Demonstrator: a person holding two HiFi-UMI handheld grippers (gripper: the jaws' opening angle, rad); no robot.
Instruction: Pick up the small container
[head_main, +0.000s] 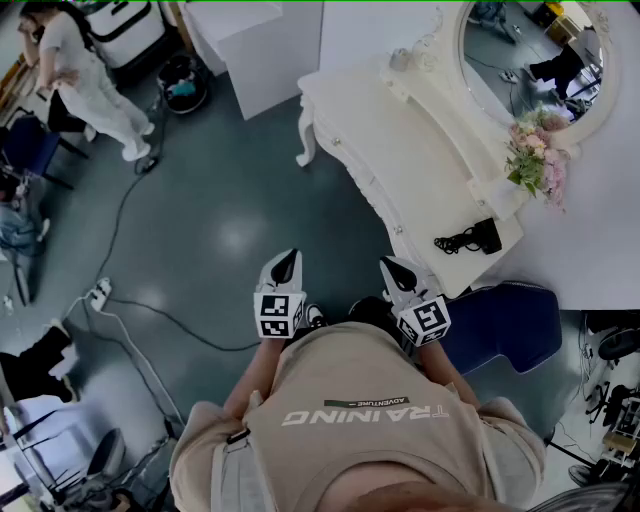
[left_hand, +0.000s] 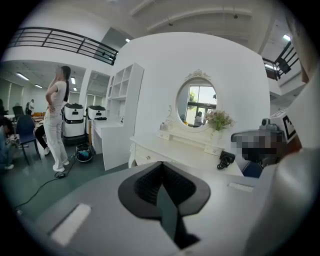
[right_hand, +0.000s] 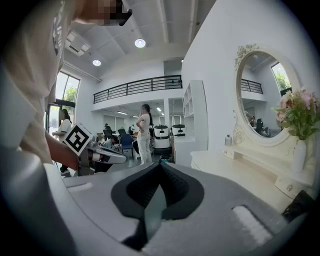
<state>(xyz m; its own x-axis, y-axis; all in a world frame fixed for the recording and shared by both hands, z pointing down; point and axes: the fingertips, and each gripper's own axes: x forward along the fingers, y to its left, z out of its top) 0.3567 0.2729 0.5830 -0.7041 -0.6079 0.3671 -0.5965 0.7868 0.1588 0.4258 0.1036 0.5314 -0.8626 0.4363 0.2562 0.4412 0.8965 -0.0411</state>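
A small pale container (right_hand: 227, 140) stands on the raised back ledge of the white dressing table (head_main: 400, 160), left of the oval mirror (head_main: 535, 60); the left gripper view shows the container (left_hand: 162, 125) far ahead. In the head view I hold both grippers close to my chest, over the floor and short of the table. My left gripper (head_main: 285, 264) is shut with nothing in it, its jaws together in its own view (left_hand: 161, 167). My right gripper (head_main: 397, 271) is also shut and empty (right_hand: 160, 170), nearer the table's front edge.
A black adapter with its cable (head_main: 472, 238) lies on the tabletop near a vase of pink flowers (head_main: 537, 155). A blue chair (head_main: 505, 325) stands at my right. White shelving (head_main: 255, 50), floor cables (head_main: 120, 215) and a standing person (head_main: 85, 75) are to the left.
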